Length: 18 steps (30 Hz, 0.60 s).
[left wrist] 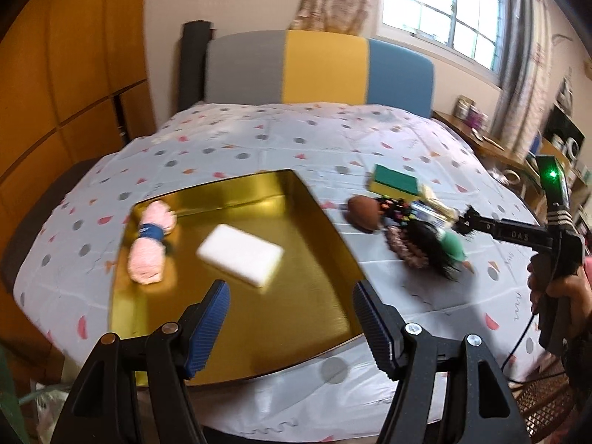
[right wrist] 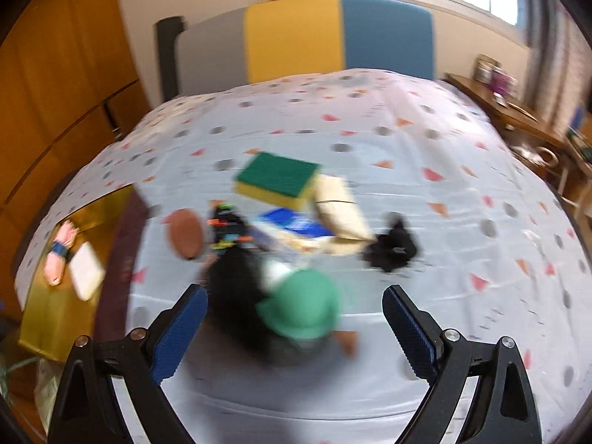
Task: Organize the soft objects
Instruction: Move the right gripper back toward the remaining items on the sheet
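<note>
Blue ribbed pads frame both of my views, and both pairs of jaws stand wide with nothing between them. My left gripper (left wrist: 288, 318) hangs over the near edge of the gold tray (left wrist: 296, 347), which sits on the spotted white cloth (left wrist: 296, 137). My right gripper (right wrist: 294, 318) hangs over the cloth itself, with a blurred doll in a green hat (right wrist: 299, 309) and long black hair below the gap, untouched by either pad.

Two soft things lie in the tray: one white sponge block (left wrist: 240, 259) nearest my left jaws, and one pink rolled towel with a blue band (left wrist: 150, 246) just left of it. The right view catches both only at its far left edge, small and smeared.

Right of the tray is the pile still on the cloth. I count one doll, one brown oval ball (right wrist: 186, 233), one black piece with coloured studs (right wrist: 227, 231), one green-and-yellow scouring sponge (right wrist: 277, 179), one cream pad (right wrist: 340, 211) leaning on it, one blue-topped packet (right wrist: 296, 227) and one black fuzzy lump (right wrist: 392, 246). The left view squeezes the pile together, but it alone shows a brownish knitted piece (left wrist: 403, 249) beside the doll, and the right gripper from outside, held in a hand (left wrist: 558, 296) with a green light lit.

Farthest off stands a headboard (left wrist: 322, 66) in three panels: grey, yellow, blue.
</note>
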### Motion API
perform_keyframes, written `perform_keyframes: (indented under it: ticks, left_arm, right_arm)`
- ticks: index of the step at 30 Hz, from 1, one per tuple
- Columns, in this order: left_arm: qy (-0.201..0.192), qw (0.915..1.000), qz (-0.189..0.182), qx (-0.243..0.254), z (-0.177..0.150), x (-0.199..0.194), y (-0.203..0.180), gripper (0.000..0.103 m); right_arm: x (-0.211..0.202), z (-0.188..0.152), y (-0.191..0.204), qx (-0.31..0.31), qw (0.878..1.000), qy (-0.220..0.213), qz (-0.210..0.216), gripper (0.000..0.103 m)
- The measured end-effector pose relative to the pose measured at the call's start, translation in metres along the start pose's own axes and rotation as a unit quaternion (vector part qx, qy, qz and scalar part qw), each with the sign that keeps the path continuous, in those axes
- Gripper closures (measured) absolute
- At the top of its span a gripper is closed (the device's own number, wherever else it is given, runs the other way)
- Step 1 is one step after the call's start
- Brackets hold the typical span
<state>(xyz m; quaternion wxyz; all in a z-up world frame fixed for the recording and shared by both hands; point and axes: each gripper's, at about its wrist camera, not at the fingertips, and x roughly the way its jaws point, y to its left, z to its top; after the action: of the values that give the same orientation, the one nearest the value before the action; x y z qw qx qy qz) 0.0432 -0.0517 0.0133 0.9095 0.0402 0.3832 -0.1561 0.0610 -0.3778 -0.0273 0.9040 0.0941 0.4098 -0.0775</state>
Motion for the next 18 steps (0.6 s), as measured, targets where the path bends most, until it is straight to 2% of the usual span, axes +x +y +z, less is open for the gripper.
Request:
perform_keyframes:
  ticks: [6, 9, 15, 18]
  left_arm:
    - [0.031, 0.9987, -0.038, 0.013, 0.020, 0.022, -0.035, 0.033]
    - [0.046, 0.9978, -0.034, 0.032, 0.034, 0.040, -0.054, 0.033]
    - [0.087, 0.9948, -0.047, 0.023, 0.060, 0.090, -0.076, 0.035]
    - [0.114, 0.9920, -0.052, -0.008, 0.075, 0.123, -0.080, 0.035]
  right_arm:
    - [0.002, -0.009, -0.048, 0.038, 0.999, -0.014, -0.014, 0.007]
    - [0.003, -0.017, -0.060, 0.047, 0.999, -0.022, -0.012, 0.007]
    - [0.011, -0.018, -0.058, 0.042, 0.999, -0.006, -0.015, 0.007]
    - [0.008, -0.018, -0.047, 0.015, 0.999, -0.013, -0.026, 0.007]
